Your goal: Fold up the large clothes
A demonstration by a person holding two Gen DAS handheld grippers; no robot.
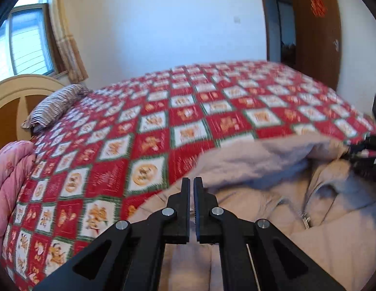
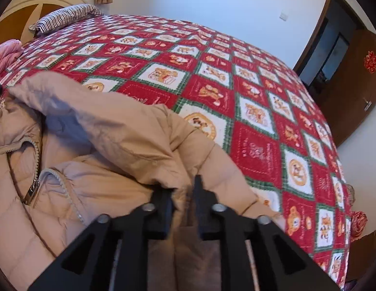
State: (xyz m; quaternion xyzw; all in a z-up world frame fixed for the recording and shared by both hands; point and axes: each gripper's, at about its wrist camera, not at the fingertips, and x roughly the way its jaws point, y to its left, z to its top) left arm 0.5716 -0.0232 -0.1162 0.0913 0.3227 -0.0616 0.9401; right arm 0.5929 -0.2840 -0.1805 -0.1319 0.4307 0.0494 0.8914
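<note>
A beige puffer jacket (image 1: 273, 194) lies crumpled on the bed, its zip open and a thick fold raised along its far side. My left gripper (image 1: 191, 184) is shut, its jaws nearly touching and nothing visible between them. It hangs over the jacket's left edge where that edge meets the quilt. In the right wrist view the jacket (image 2: 103, 145) fills the lower left. My right gripper (image 2: 182, 185) is shut on a padded fold of it; fabric fills the gap and drapes over the left fingertip. The right gripper (image 1: 372, 150) also shows at the jacket's far right end.
A red and white checked quilt (image 2: 236, 84) covers the bed. A striped pillow (image 2: 66, 17) lies by the wooden headboard (image 1: 15, 97). A folded pink quilt (image 1: 11, 169) sits at the bed's left edge. A brown door (image 1: 316, 31) stands open beyond the bed.
</note>
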